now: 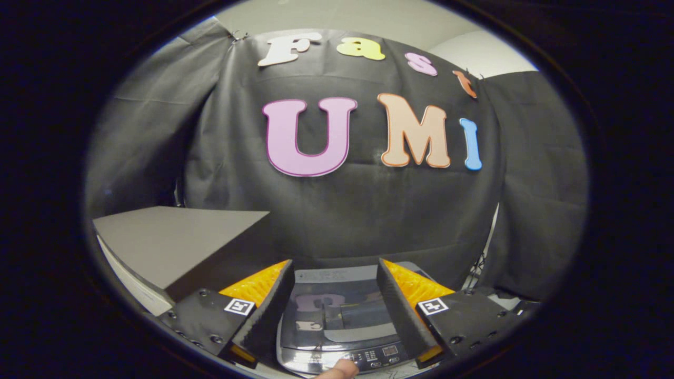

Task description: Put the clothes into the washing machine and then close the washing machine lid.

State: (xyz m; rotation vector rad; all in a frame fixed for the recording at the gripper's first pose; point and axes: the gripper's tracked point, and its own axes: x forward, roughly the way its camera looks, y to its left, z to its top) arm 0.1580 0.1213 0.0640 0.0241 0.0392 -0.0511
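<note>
Booth cloth behind, grey box beside. Washer below, between fingers, lid down flat, glossy. Clothes not seen, maybe inside under lid. Gripper spread apart, nothing held, hovering above. Fingertip at panel, likely steadying or pressing.

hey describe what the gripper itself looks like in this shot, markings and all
The gripper has two wedge-shaped jaws with ribbed inner faces. Each sits on a flat black mounting block fastened with dark screws. Each block carries a small square white tag printed with a black pattern. No cables are visible. A fingertip shows below it.
</note>
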